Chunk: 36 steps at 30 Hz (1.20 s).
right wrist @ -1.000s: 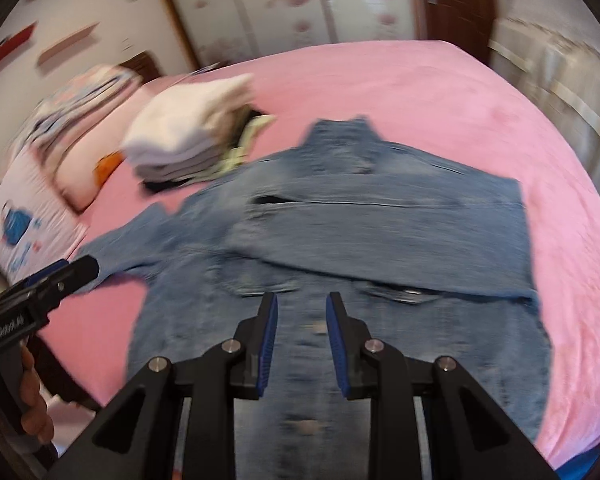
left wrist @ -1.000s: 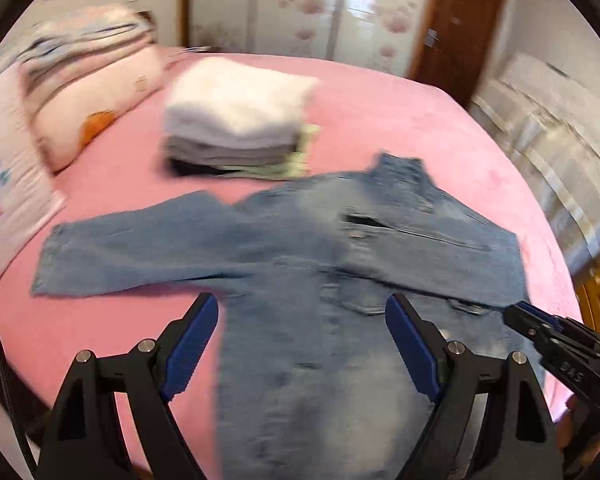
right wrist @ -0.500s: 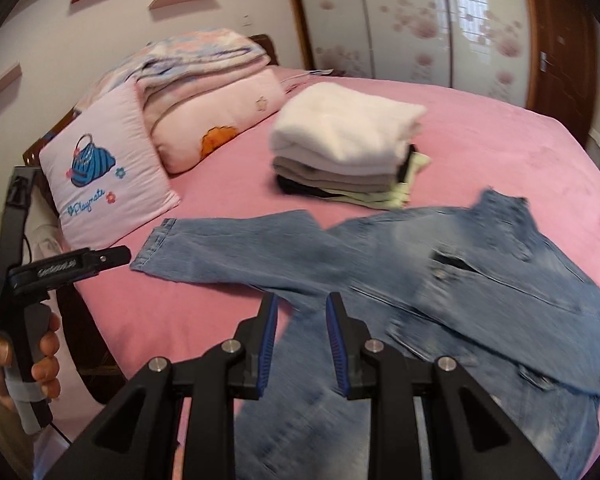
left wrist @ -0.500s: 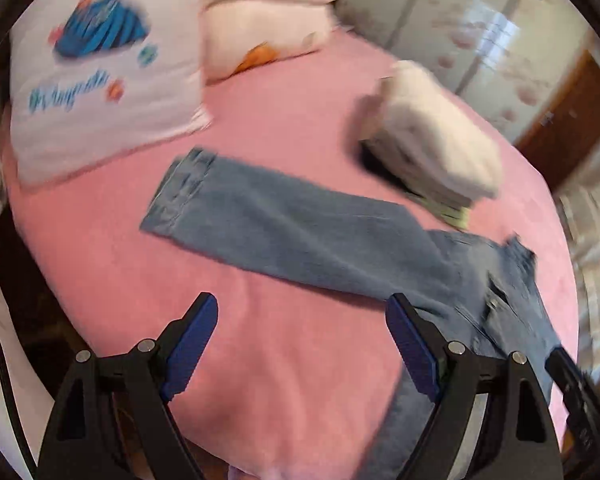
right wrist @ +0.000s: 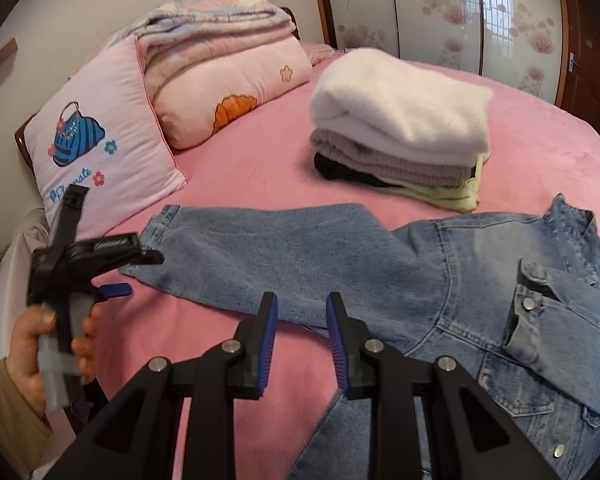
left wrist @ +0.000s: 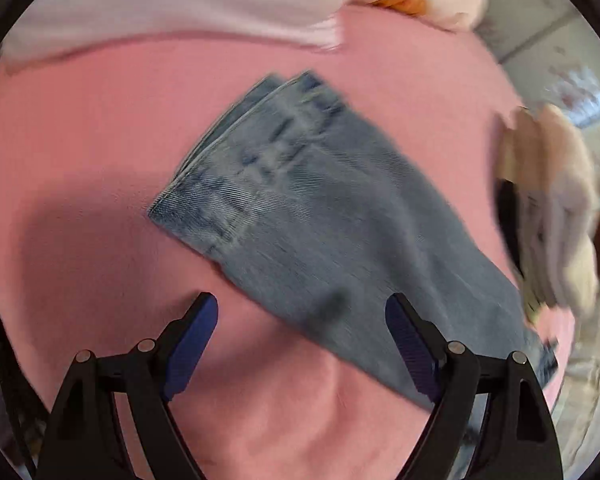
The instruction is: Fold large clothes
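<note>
A blue denim jacket lies spread on the pink bed. One sleeve is folded across its front, with the cuff near the chest. The other sleeve stretches out to the left. In the left wrist view its cuff fills the middle, blurred. My left gripper hangs open just above that sleeve, with the cloth ahead of the jaws and not pinched. A hand holds it at the sleeve end. My right gripper hovers over the sleeve's near edge, its jaws a narrow gap apart with nothing between them.
A stack of folded clothes with a white top layer sits behind the jacket. A printed pink pillow and a folded quilt lie at the head of the bed. Wardrobe doors stand behind. The bed's edge runs close by at lower left.
Both grippers swung left from over the jacket's body. The left one rolled, dropped and now points down at the outstretched sleeve's cuff. Neither jaw gap changed.
</note>
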### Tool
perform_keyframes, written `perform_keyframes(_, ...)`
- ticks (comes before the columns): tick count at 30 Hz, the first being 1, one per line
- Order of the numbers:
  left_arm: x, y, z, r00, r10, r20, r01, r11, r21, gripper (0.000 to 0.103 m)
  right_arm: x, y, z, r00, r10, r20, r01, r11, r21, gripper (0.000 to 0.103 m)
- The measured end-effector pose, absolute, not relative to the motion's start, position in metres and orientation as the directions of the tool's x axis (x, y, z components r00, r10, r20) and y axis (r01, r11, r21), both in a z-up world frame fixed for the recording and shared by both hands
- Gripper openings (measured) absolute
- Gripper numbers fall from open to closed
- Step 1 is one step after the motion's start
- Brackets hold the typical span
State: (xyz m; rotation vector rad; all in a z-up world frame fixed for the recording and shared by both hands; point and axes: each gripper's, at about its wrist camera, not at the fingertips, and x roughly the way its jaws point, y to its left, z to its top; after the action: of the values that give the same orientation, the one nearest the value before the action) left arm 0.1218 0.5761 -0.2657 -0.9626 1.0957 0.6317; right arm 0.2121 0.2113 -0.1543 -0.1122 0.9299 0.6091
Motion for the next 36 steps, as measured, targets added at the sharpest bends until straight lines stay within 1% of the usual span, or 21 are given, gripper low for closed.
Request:
perform_keyframes(3,0.130,0.581,-0.283,0.324,-0.011,-0.946,-0.851,0.433,-0.297,0.085,0.212,0.210,-0.162,0.449,0.427,-0.785,-0.539,0.830,0.143,0.025)
perform_keyframes(4,0.135,0.578,-0.284,0.316,0.024,-0.948,-0.855,0.441,-0.274,0.085,0.213,0.207,-0.165,0.449,0.423,-0.787,-0.537,0.832,0.141,0.025)
perform_keyframes(5,0.139,0.575,-0.282,0.310,0.059,-0.949,-0.855,0.453,-0.251,0.082,0.214,0.205,-0.167,0.448,0.419,-0.790,-0.533,0.834,0.140,0.025)
perform_keyframes(6,0.144,0.570,-0.278,0.310,0.102,-0.945,-0.850,0.476,-0.228,0.054,0.215,0.201,-0.169,0.445,0.415,-0.793,-0.527,0.838,0.142,0.025)
perform_keyframes(7,0.149,0.564,-0.273,0.308,0.150,-0.939,-0.841,0.504,-0.195,0.019,0.217,0.196,-0.172,0.440,0.412,-0.798,-0.519,0.842,0.148,0.025)
perform_keyframes(8,0.154,0.559,-0.268,0.314,0.181,-0.932,-0.830,0.529,-0.177,0.012,0.218,0.192,-0.173,0.436,0.410,-0.801,-0.513,0.845,0.153,0.025)
perform_keyframes(9,0.157,0.555,-0.263,0.342,0.181,-0.922,-0.813,0.548,-0.194,0.008,0.219,0.187,-0.174,0.435,0.408,-0.802,-0.506,0.848,0.157,0.025)
perform_keyframes(13,0.165,0.525,-0.220,0.432,0.260,-0.864,-0.778,0.591,-0.211,0.006,0.222,0.156,-0.175,0.453,0.389,-0.802,-0.472,0.868,0.154,0.025)
perform_keyframes(15,0.171,0.506,-0.193,0.504,0.257,-0.824,-0.731,0.634,-0.250,0.006,0.224,0.138,-0.173,0.466,0.378,-0.800,-0.452,0.879,0.152,0.025)
perform_keyframes(17,0.178,0.475,-0.162,0.595,0.210,-0.776,-0.645,0.700,-0.305,0.006,0.225,0.118,-0.171,0.484,0.365,-0.795,-0.423,0.893,0.152,0.025)
perform_keyframes(20,0.191,0.419,-0.125,0.687,0.123,-0.716,-0.500,0.795,-0.342,0.006,0.228,0.081,-0.168,0.508,0.350,-0.787,-0.357,0.917,0.177,0.025)
perform_keyframes(23,0.210,0.344,-0.106,0.721,0.008,-0.692,-0.317,0.893,-0.320,0.007,0.230,0.043,-0.166,0.526,0.336,-0.781,-0.286,0.935,0.209,0.025)
perform_keyframes(25,0.225,0.287,-0.108,0.714,-0.055,-0.698,-0.207,0.936,-0.285,0.007,0.230,0.017,-0.167,0.538,0.320,-0.780,-0.238,0.945,0.224,0.025)
perform_keyframes(27,0.235,0.245,-0.119,0.696,-0.099,-0.711,-0.134,0.955,-0.264,0.007,0.229,-0.011,-0.169,0.552,0.298,-0.779,-0.185,0.954,0.234,0.025)
perform_keyframes(29,0.248,0.203,-0.140,0.655,-0.154,-0.740,-0.060,0.965,-0.255,0.007,0.228,-0.034,-0.174,0.556,0.271,-0.786,-0.141,0.962,0.232,0.025)
perform_keyframes(32,0.261,0.157,-0.179,0.574,-0.219,-0.789,-0.020,0.959,-0.281,0.007,0.226,-0.061,-0.185,0.549,0.229,-0.804,-0.091,0.972,0.215,0.025)
perform_keyframes(36,0.253,0.117,-0.221,0.500,-0.209,-0.841,-0.006,0.970,-0.244,0.007,0.221,-0.087,-0.203,0.523,0.207,-0.827,-0.048,0.976,0.213,0.025)
